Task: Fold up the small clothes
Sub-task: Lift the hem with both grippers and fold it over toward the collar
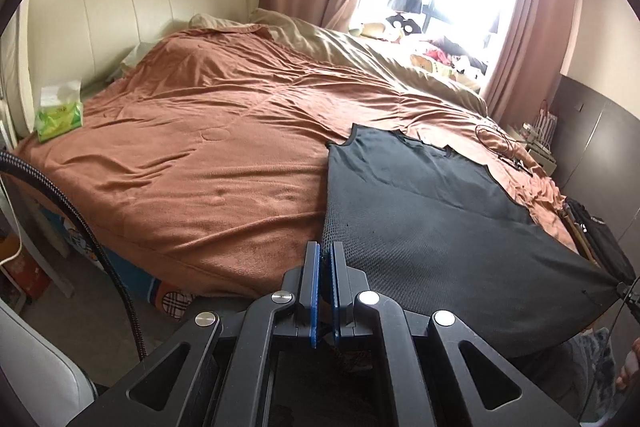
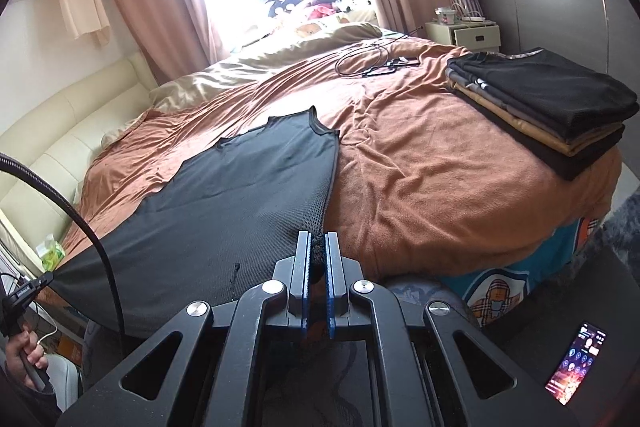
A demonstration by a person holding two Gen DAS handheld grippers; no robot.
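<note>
A dark mesh sleeveless vest (image 1: 420, 203) lies stretched flat on the brown blanket, neck end away from me; it also shows in the right wrist view (image 2: 248, 187). My left gripper (image 1: 325, 255) is shut on the vest's near left hem corner. My right gripper (image 2: 318, 247) is shut on the near right hem corner. Each gripper shows small at the other view's edge, the right one (image 1: 624, 291) and the left one (image 2: 40, 283), holding the hem taut between them.
A stack of folded clothes (image 2: 536, 99) sits on the bed's right side. Cables (image 2: 376, 63) lie further back. A green tissue pack (image 1: 60, 115) is near the cream headboard (image 1: 120, 23). A phone (image 2: 576, 359) lies lower right. A nightstand (image 2: 464, 35) stands by the wardrobe.
</note>
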